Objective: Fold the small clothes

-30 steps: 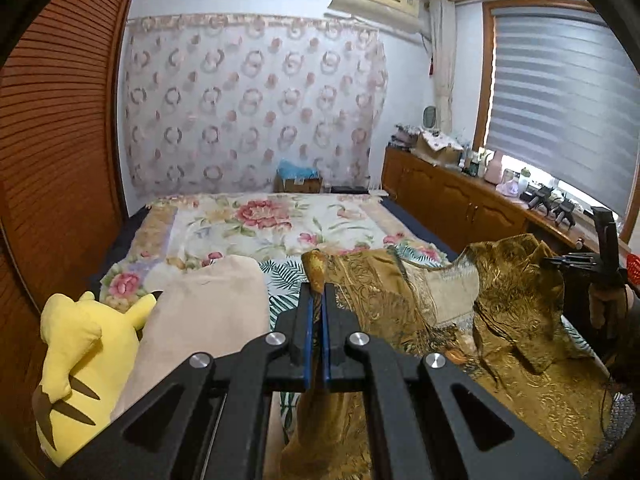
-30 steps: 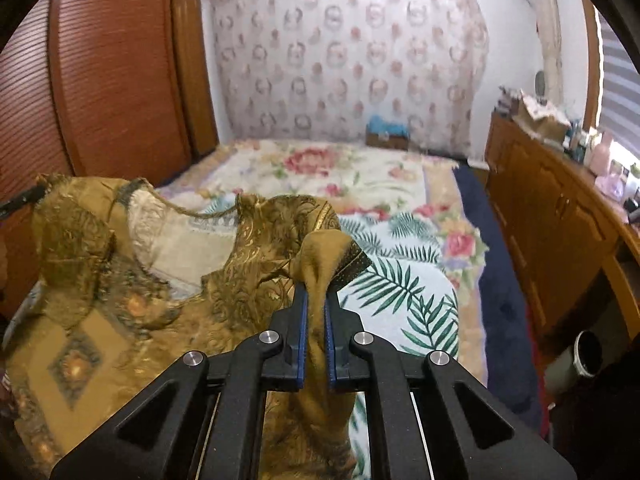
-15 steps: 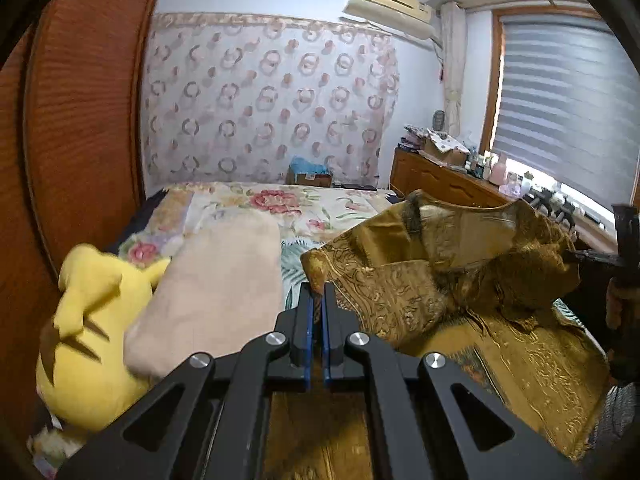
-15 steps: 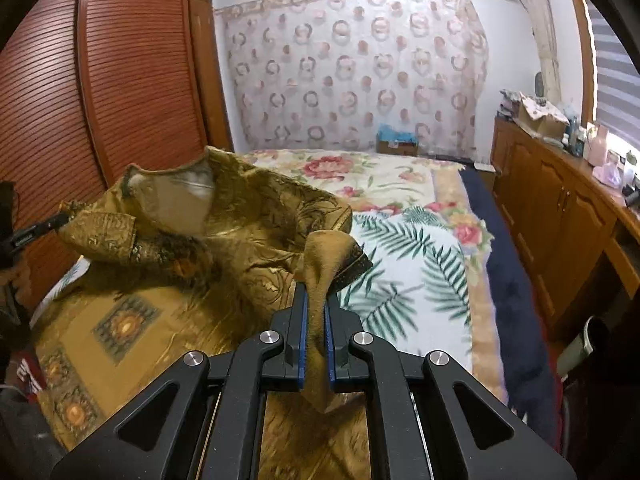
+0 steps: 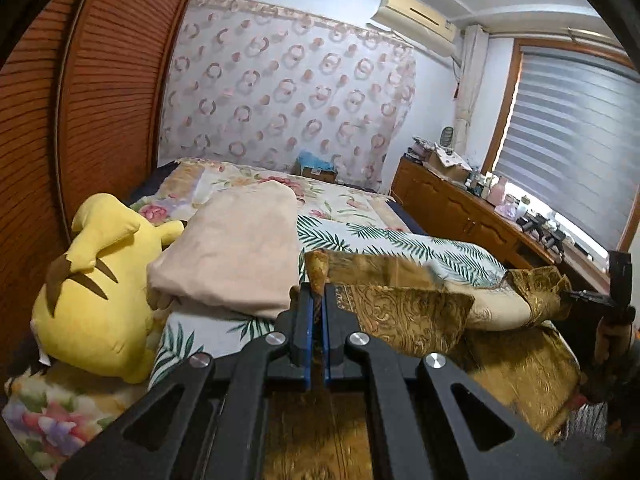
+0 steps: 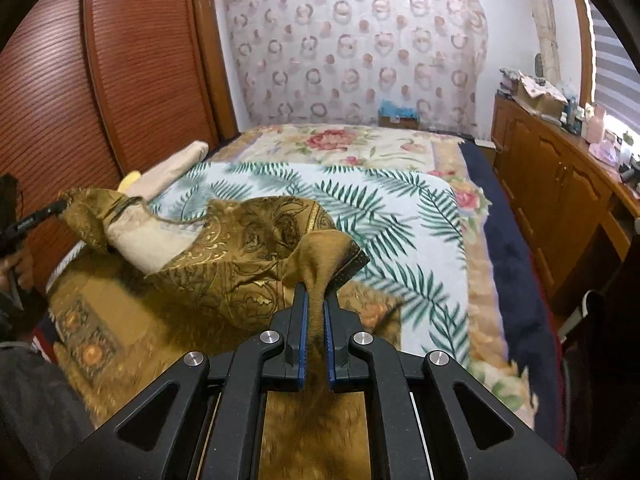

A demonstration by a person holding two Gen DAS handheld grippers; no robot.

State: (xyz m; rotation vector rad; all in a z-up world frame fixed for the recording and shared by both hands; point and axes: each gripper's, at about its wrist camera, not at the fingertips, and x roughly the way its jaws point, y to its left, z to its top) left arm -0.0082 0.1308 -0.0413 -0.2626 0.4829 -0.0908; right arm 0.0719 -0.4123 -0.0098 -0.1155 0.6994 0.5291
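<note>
both claws (image 5: 316, 304) (image 6: 315, 304) pinching gold garment (image 6: 248, 256)

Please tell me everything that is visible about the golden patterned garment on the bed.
The golden garment looks like shiny brocade with scroll patterns and square medallions near its lower part, and a pale cream lining shows where it is turned over. It is half lifted and crumpled above the leaf-print bedspread. The left tool and the right tool are each shut on a pinched fold of it. Its lower part lies on the bed.
</note>
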